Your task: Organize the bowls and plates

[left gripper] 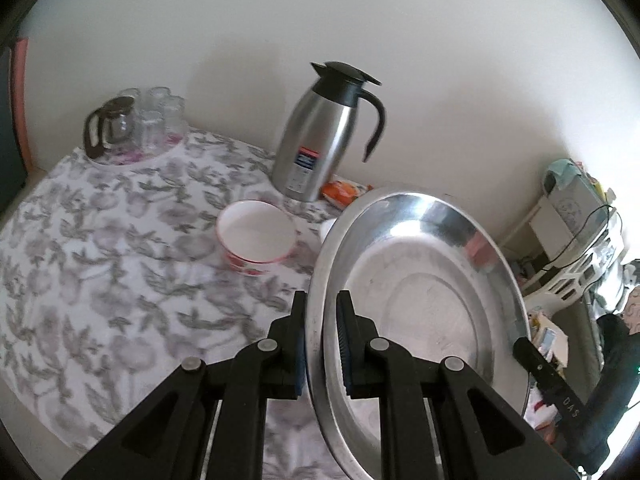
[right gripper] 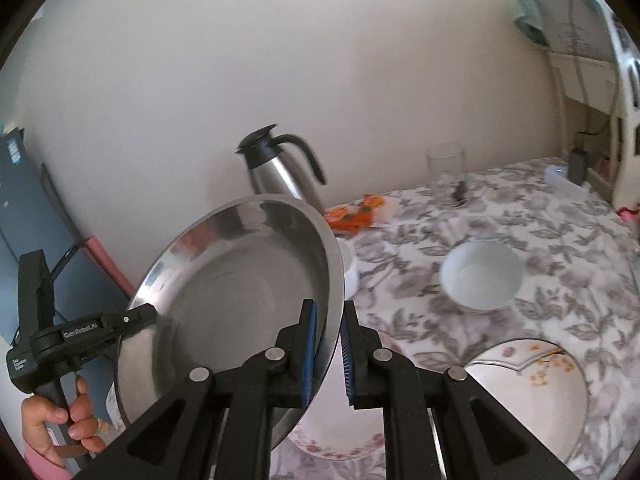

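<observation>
A large steel plate (left gripper: 420, 296) is held tilted above the floral-cloth table. My left gripper (left gripper: 322, 336) is shut on its near rim. In the right wrist view the same steel plate (right gripper: 236, 292) sits between my right gripper's (right gripper: 330, 344) jaws, which straddle its rim with a small gap on the right side. The left gripper (right gripper: 132, 320) clamps the plate's far edge there. A red-patterned white bowl (left gripper: 258, 236) stands on the cloth. A plain white bowl (right gripper: 482, 274), a scalloped white plate (right gripper: 528, 392) and a floral plate (right gripper: 336, 432) lie on the table.
A steel thermos jug (left gripper: 320, 132) stands by the wall, with an orange packet (left gripper: 344, 192) beside it. A glass pot and glasses (left gripper: 132, 124) sit at the far left corner. A clear glass (right gripper: 446, 160) stands at the back. Cluttered shelves (left gripper: 576, 216) are to the right.
</observation>
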`<state>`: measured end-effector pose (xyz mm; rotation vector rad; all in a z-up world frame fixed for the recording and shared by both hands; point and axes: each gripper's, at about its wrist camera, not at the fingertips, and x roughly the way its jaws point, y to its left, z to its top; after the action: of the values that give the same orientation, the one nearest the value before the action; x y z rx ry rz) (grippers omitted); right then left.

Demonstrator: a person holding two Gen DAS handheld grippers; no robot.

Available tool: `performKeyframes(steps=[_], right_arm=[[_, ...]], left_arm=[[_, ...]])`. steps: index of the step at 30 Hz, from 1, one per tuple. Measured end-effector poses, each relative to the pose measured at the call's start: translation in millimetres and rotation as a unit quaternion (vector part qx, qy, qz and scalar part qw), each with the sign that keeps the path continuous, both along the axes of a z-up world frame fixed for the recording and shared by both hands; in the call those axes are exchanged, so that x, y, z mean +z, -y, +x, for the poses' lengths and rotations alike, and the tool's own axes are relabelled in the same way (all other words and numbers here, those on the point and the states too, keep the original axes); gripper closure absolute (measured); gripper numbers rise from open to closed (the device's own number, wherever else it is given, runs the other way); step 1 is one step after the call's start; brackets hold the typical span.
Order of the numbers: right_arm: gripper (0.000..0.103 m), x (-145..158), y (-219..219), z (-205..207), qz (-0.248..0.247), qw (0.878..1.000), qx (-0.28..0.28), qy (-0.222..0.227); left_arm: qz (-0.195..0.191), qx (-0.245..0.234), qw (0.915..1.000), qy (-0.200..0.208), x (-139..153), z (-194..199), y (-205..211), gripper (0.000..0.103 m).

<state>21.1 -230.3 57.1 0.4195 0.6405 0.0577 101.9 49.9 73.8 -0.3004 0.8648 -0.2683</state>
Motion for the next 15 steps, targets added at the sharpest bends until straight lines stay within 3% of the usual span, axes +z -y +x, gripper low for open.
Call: performKeyframes(steps=[10, 15], right_arm=[[0.090, -25.3, 30.6, 3.2, 0.001, 0.999, -0.029, -0.033], [0.090, -47.1, 27.4, 11.8, -0.017, 0.997, -0.028, -0.064]], left_arm=[[-0.026, -0.004, 0.9992, -0.028, -27.4, 8.4, 26.8, 0.089], [0.001, 0.010, 0.9989, -0.046, -57.2, 13.6, 33.2, 0.089]])
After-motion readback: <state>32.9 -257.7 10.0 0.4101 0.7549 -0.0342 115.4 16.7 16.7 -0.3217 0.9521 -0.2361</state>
